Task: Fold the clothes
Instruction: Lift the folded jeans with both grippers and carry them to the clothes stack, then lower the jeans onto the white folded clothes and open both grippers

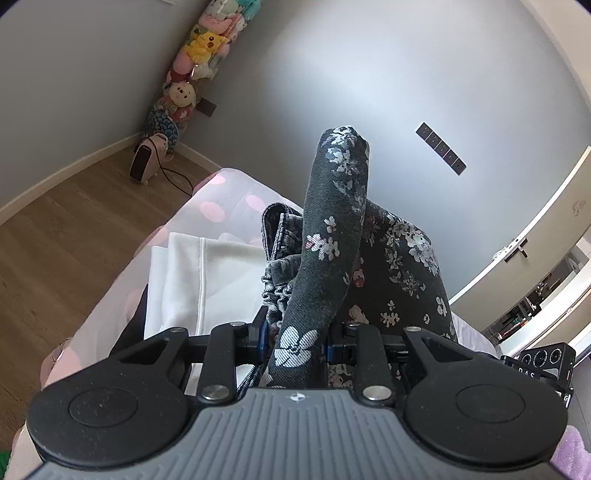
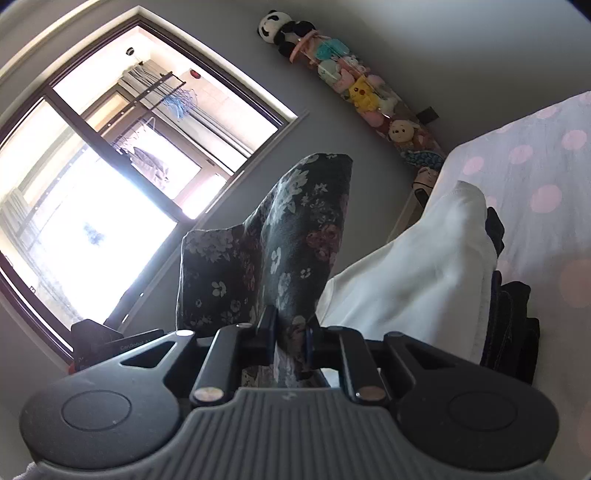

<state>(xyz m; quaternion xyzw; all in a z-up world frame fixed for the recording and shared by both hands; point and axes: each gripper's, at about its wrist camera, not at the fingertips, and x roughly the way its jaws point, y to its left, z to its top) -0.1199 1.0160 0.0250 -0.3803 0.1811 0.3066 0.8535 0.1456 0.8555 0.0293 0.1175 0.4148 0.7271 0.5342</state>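
Dark floral garment (image 1: 332, 236) — lifted above the pink-dotted bed cover (image 1: 221, 206), clamped in both the left gripper (image 1: 297, 345) and the right gripper (image 2: 291, 338). White garment (image 1: 192, 280) lies on the cover. Partial lettering "GenRobot" on a black device (image 2: 110, 343). Plush-toy column (image 2: 365, 92) in the corner.

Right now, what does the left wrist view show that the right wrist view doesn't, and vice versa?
Left wrist only: the wood floor, a row of dark wall switches, a white door, and the left hand-held gripper shut on the floral garment.

Right wrist only: a large bright window, a panda plush, dark folded clothing, and the right hand-held gripper shut on the same floral fabric.

Both: the floral garment, the white garment, the pink-dotted bedcover, the column of plush toys and the small heater.
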